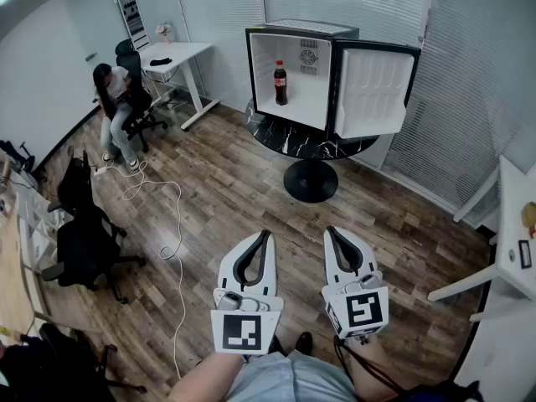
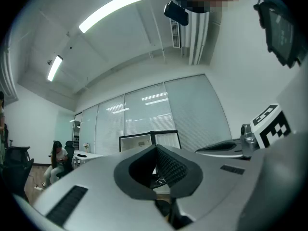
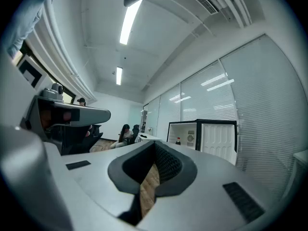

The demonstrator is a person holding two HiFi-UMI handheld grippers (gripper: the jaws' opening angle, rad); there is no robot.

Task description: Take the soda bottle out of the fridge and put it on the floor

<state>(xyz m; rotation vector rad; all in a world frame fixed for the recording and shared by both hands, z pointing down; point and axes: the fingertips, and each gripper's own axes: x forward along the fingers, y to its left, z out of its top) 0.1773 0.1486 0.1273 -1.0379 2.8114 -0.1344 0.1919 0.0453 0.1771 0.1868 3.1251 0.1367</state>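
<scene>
Fridge [image 1: 306, 28]: set on the round tabletop [image 1: 285, 137] at the far side, its door [image 1: 373, 90] hung to the right.
Soda bottle [image 1: 280, 83]: stood upright inside the fridge, toward its left.
Desk [image 1: 172, 55]: placed left of the fridge.
Person [image 1: 117, 107]: seated at the desk's left.
Cable [image 1: 167, 224]: laid on the floor [image 1: 234, 182], right of the chairs [image 1: 84, 233].
Left gripper [image 1: 266, 236], right gripper [image 1: 332, 233]: held side by side nearest, well apart from the fridge.

Both held level, side by side: left claw [image 1: 266, 235] and right claw [image 1: 332, 231], jaws closed, empty
</scene>
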